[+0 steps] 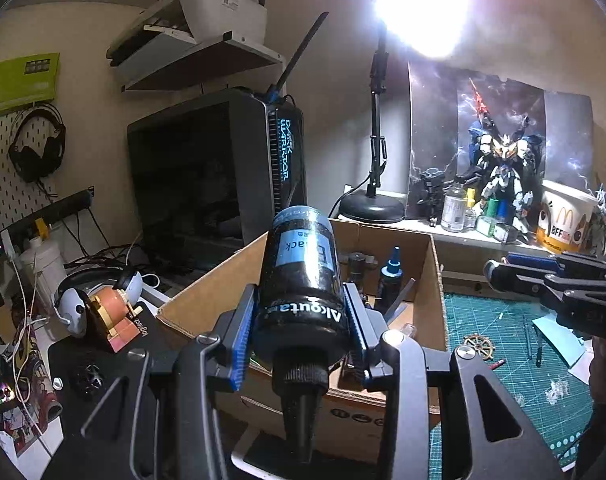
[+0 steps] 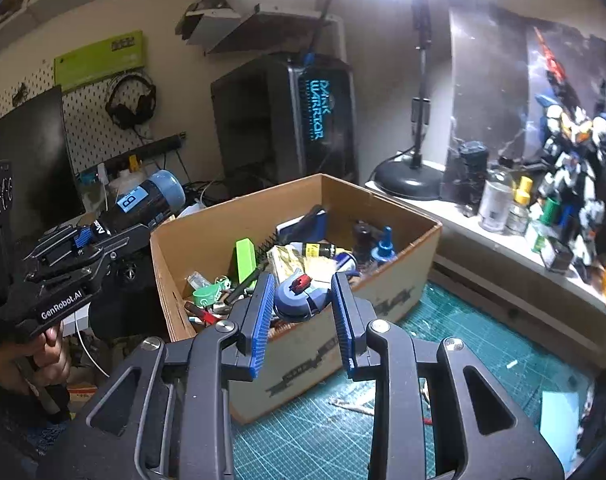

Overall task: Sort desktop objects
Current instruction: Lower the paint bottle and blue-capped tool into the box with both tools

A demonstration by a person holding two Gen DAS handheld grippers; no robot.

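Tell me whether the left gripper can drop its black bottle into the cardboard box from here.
Probably yes: the left gripper holds the black bottle right at the cardboard box, whose top is open.

Desk [image 2: 543, 344]: green cutting mat [image 2: 483, 344], cardboard box [image 2: 383, 292] on it.

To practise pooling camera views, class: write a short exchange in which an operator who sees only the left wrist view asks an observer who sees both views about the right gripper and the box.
Operator: My left gripper holds the black bottle. Is the right gripper carrying anything?
Observer: Yes, a small blue piece with a red tip sits between its pads.
Operator: The bottle hides much of the cardboard box. What lies in there?
Observer: A green block stands on end near a green ring, amid clutter.
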